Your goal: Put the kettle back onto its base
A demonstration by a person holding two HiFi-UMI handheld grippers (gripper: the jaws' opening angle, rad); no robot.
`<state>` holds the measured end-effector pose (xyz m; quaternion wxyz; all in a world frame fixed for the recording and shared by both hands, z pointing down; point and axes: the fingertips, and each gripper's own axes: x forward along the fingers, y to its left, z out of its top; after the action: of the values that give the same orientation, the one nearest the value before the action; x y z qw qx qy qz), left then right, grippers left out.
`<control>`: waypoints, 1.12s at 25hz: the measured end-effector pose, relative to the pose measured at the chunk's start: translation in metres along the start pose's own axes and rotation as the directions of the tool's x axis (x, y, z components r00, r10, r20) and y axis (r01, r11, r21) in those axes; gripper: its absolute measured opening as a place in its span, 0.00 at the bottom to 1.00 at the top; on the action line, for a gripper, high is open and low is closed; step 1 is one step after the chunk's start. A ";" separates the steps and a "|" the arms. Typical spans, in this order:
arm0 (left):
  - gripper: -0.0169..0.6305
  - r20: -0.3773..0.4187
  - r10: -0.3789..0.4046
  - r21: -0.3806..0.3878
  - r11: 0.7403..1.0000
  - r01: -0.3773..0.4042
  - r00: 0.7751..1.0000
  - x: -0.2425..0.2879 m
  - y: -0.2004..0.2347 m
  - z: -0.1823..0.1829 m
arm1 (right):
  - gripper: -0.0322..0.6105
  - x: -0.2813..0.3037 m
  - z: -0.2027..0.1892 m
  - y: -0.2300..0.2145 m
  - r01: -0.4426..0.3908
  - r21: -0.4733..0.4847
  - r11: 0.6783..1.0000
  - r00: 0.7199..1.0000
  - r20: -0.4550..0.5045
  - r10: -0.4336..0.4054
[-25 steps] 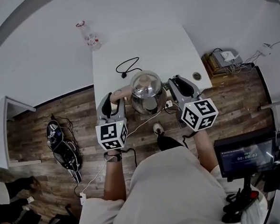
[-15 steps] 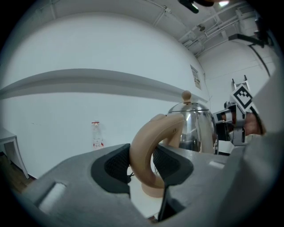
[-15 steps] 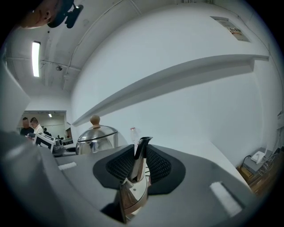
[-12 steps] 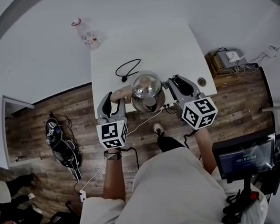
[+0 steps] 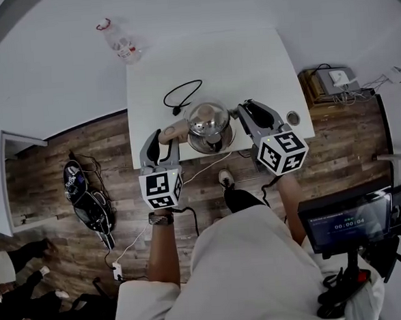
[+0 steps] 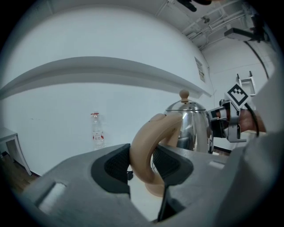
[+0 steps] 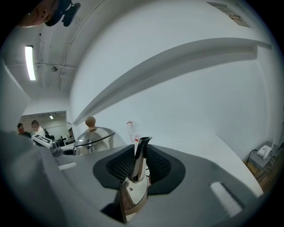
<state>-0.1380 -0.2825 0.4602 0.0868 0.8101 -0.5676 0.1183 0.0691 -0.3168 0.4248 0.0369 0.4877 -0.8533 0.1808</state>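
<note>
A shiny steel kettle (image 5: 208,123) with a beige handle (image 5: 173,131) hangs over the front part of the white table (image 5: 248,63). My left gripper (image 5: 159,139) is shut on the handle (image 6: 148,146), which fills the gap between its pads. My right gripper (image 5: 248,111) holds the kettle's spout (image 7: 140,157) between its pads, and its jaws are closing on it. The domed lid with a wooden knob (image 7: 90,121) shows at the left of the right gripper view. A black cord (image 5: 182,95) lies on the table behind the kettle. The base is hidden.
A plastic bottle (image 5: 118,44) stands past the table's far left corner. A round grommet (image 5: 293,118) sits near the table's right front corner. Cables and a box (image 5: 335,78) lie right of the table, bags (image 5: 87,198) on the floor at left, a monitor (image 5: 348,217) at lower right.
Both grippers have carried the kettle away from me, from over the table's front edge to further over the tabletop, and a little lower. Both grips are unchanged.
</note>
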 end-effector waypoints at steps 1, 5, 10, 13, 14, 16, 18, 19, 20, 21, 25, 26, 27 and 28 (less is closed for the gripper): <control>0.28 -0.009 0.005 -0.004 1.000 -0.005 1.000 0.002 0.000 -0.003 | 0.18 0.005 -0.002 -0.002 -0.006 0.001 1.000 1.000 -0.009 0.006; 0.28 -0.038 0.026 -0.018 0.999 -0.027 0.999 0.011 0.002 -0.013 | 0.19 0.023 -0.007 -0.011 -0.020 -0.012 1.000 0.999 -0.043 0.019; 0.28 -0.069 0.056 -0.025 0.998 -0.058 0.996 0.031 0.010 -0.021 | 0.19 0.055 -0.008 -0.024 -0.057 -0.018 0.998 0.996 -0.070 0.056; 0.28 -0.089 0.080 -0.017 0.997 -0.082 0.993 0.038 0.008 -0.029 | 0.18 0.068 -0.015 -0.034 -0.074 0.010 0.997 0.994 -0.077 0.075; 0.27 -0.096 0.087 -0.014 0.996 -0.089 0.992 0.041 0.007 -0.032 | 0.18 0.073 -0.017 -0.038 -0.078 0.020 0.997 0.994 -0.081 0.079; 0.27 -0.109 0.101 -0.013 0.995 -0.103 0.989 0.047 0.006 -0.039 | 0.18 0.086 -0.022 -0.045 -0.087 0.035 0.996 0.992 -0.090 0.090; 0.27 -0.123 0.115 -0.018 0.993 -0.118 0.986 0.052 0.004 -0.048 | 0.18 0.095 -0.029 -0.052 -0.101 0.042 0.994 0.989 -0.100 0.104; 0.27 -0.130 0.122 -0.022 0.992 -0.126 0.984 0.054 0.003 -0.052 | 0.18 0.099 -0.033 -0.054 -0.107 0.044 0.993 0.988 -0.107 0.111; 0.27 -0.135 0.130 -0.026 0.991 -0.135 0.982 0.054 0.003 -0.057 | 0.18 0.103 -0.037 -0.055 -0.111 0.046 0.993 0.987 -0.114 0.116; 0.27 -0.140 0.138 -0.032 0.989 -0.144 0.981 0.054 0.004 -0.060 | 0.18 0.106 -0.041 -0.055 -0.114 0.048 0.992 0.985 -0.121 0.119; 0.27 -0.147 0.164 -0.055 0.983 -0.173 0.976 0.054 0.006 -0.069 | 0.18 0.113 -0.050 -0.055 -0.123 0.051 0.991 0.983 -0.134 0.129; 0.27 -0.148 0.169 -0.057 0.982 -0.179 0.975 0.054 0.006 -0.071 | 0.18 0.114 -0.053 -0.055 -0.126 0.051 0.991 0.982 -0.135 0.132; 0.27 -0.149 0.173 -0.058 0.981 -0.183 0.974 0.054 0.007 -0.074 | 0.18 0.114 -0.055 -0.055 -0.130 0.050 0.990 0.981 -0.136 0.136; 0.27 -0.150 0.175 -0.058 0.981 -0.185 0.973 0.054 0.007 -0.077 | 0.18 0.115 -0.058 -0.055 -0.135 0.049 0.990 0.981 -0.137 0.140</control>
<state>-0.1341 -0.3120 0.5493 0.1453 0.7410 -0.6349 0.1636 0.0490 -0.4163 0.5214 0.0746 0.4144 -0.8764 0.2336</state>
